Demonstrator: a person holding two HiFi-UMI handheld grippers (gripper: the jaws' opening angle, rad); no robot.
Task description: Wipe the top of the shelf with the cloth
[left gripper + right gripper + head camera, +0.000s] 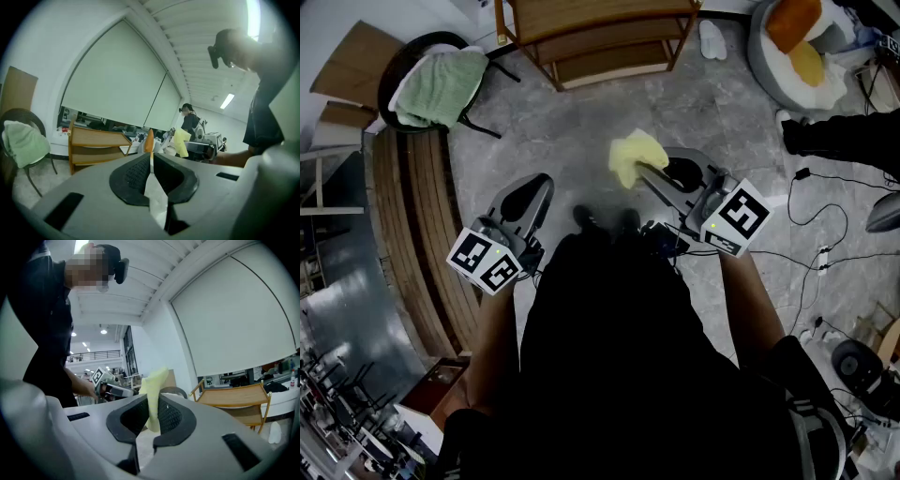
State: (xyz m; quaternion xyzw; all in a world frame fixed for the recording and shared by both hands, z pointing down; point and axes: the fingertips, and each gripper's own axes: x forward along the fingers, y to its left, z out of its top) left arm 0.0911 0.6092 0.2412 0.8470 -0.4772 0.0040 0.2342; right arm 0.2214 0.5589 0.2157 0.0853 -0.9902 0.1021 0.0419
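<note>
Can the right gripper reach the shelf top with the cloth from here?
Probably not yet: the shelf stands apart across bare floor. Nothing blocks the way, and the right gripper is shut on the cloth.

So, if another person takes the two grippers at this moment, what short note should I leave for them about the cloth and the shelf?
Left gripper: jaws together, nothing between them.
Right gripper: shut on the yellow cloth, which sticks out past the jaws and is held in the air over the floor.
Wooden shelf: stands ahead across the floor, apart from both grippers. Its top looks bare.
Done: the cloth is gripped.
Left: go to the shelf, lay the cloth on its top and wipe it. The cloth is not on the shelf now.
</note>
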